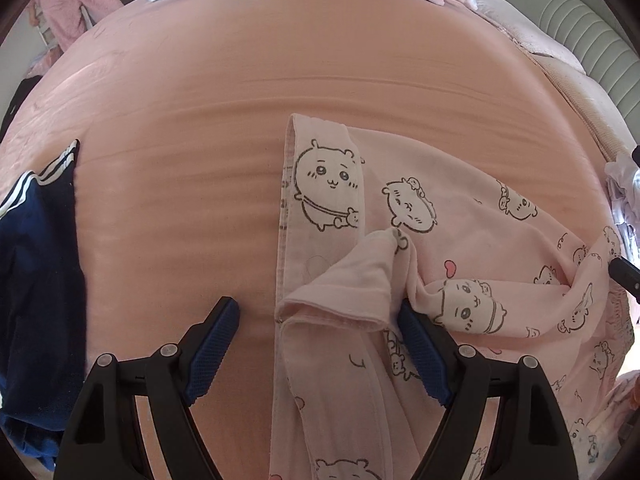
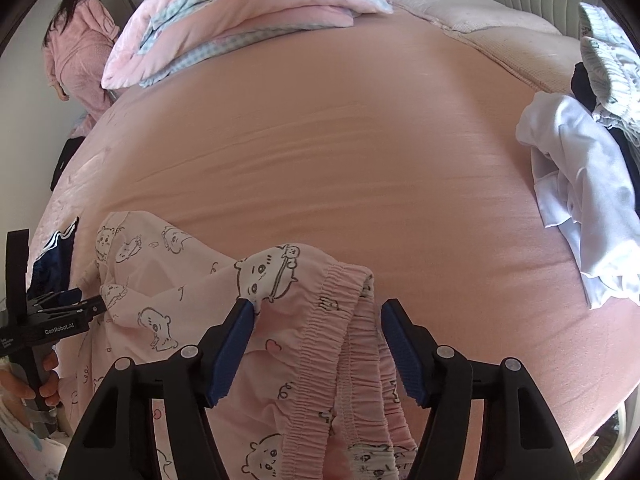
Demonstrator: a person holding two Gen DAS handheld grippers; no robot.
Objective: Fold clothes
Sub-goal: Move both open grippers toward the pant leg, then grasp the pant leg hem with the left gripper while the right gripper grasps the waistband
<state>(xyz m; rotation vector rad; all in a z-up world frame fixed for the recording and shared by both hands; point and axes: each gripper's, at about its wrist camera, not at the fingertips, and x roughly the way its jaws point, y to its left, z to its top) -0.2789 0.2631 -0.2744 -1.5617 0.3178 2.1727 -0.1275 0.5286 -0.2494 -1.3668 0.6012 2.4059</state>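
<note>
Pink printed pyjama trousers (image 1: 460, 216) strewn lengthwise across bed (image 1: 280, 80) | cuff dead ahead between spread left gripper (image 1: 320, 312) | elastic waistband (image 2: 344, 320) between parted right gripper (image 2: 318, 312), nothing clamped

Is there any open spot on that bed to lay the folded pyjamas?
Yes: the pink sheet is bare across the middle, between the quilt pile at the far end and the pink pyjama pants. It is crowded at the right by the white garment, and at the left by navy clothing.
</note>
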